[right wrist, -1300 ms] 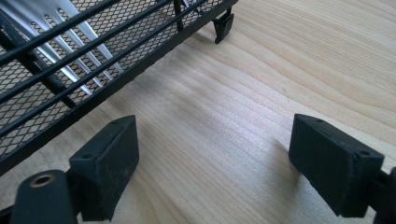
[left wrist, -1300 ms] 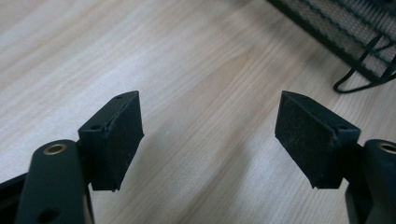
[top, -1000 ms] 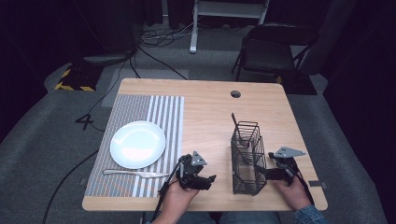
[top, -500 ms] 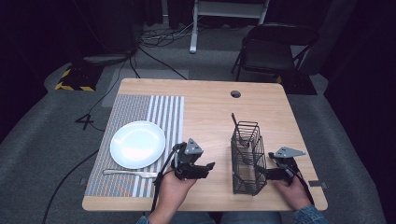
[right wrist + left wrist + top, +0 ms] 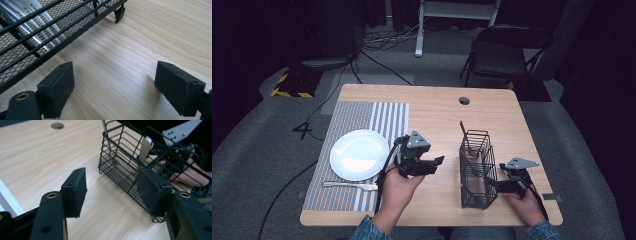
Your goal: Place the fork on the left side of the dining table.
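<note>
A black wire basket (image 5: 477,165) stands on the wooden table (image 5: 437,115), right of centre, with cutlery upright in it. In the left gripper view a flat metal handle (image 5: 144,146) shows in the basket (image 5: 125,167). My left gripper (image 5: 437,166) hovers left of the basket, jaws turned toward it. It is open (image 5: 113,192) with nothing between the pads. My right gripper (image 5: 492,186) rests low by the basket's near right side. It is open too (image 5: 117,85) over bare wood, with the basket (image 5: 82,18) and fork tines (image 5: 40,27) just ahead to its left.
A white plate (image 5: 358,154) lies on a striped placemat (image 5: 362,115) at the left, with a fork (image 5: 349,185) in front of it. A cable hole (image 5: 464,100) sits near the far edge. A folding chair (image 5: 507,50) stands beyond the table.
My left gripper has lifted and moved away from the table's near edge, toward the middle, still open. The right gripper and the basket have stayed put.
</note>
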A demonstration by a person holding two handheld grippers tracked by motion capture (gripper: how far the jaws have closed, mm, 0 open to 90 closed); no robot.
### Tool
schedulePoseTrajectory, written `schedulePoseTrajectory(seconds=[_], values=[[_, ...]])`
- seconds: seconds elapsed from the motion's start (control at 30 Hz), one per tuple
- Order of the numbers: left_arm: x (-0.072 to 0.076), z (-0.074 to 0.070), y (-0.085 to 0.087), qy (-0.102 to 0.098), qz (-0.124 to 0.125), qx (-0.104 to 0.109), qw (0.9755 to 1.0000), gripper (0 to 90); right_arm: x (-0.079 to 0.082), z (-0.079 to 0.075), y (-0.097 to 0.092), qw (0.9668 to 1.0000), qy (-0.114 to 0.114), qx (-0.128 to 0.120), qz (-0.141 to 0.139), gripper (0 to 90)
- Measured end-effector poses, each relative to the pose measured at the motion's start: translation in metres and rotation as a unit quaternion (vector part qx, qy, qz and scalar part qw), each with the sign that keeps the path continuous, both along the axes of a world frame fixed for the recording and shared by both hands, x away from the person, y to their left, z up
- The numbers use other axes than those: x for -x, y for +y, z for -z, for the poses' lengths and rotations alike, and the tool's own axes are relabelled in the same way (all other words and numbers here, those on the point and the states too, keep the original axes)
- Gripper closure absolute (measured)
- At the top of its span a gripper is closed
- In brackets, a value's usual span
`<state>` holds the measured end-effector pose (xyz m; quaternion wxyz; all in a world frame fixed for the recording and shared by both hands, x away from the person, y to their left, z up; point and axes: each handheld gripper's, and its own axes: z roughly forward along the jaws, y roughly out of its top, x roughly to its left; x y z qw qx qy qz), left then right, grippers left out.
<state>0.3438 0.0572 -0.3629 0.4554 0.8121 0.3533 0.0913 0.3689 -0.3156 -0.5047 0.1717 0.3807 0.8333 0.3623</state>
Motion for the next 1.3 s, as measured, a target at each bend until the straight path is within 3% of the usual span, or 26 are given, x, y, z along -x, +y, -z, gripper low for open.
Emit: schedulePoseTrajectory(seconds=[0.27,0.33,0.4,0.43,0.5,0.63,1.13,1.27,1.3], values=[[-0.019,-0.017,-0.009,-0.006,0.001,0.035,0.9994,41.8,0.0,0.0,0.0,1.0,0.0,0.0,0.0,16.2],[-0.024,-0.019,-0.014,0.005,0.008,0.053,0.9985,42.4,0.0,0.0,0.0,1.0,0.0,0.0,0.0,16.2],[-0.028,-0.021,-0.02,0.001,0.007,0.05,0.9987,42.8,0.0,0.0,0.0,1.0,0.0,0.0,0.0,16.2],[-0.031,-0.024,-0.026,-0.014,-0.001,0.043,0.999,42.8,0.0,0.0,0.0,1.0,0.0,0.0,0.0,16.2],[-0.035,-0.024,-0.032,-0.021,-0.007,0.045,0.9988,42.7,0.0,0.0,0.0,1.0,0.0,0.0,0.0,16.3],[-0.044,-0.024,-0.044,-0.018,0.004,0.046,0.9988,48.7,0.001,0.0,0.0,1.0,-0.001,-0.001,-0.001,17.1],[-0.081,-0.009,-0.069,0.018,-0.022,0.053,0.9982,54.5,0.001,0.0,0.0,1.0,-0.002,-0.001,-0.005,18.8],[-0.086,-0.006,-0.074,0.025,-0.026,0.053,0.9979,57.6,0.001,0.0,0.0,1.0,-0.002,-0.001,-0.005,18.8],[-0.089,-0.004,-0.075,0.027,-0.026,0.053,0.9979,61.7,0.001,0.0,0.0,1.0,-0.001,-0.001,-0.005,18.8]])
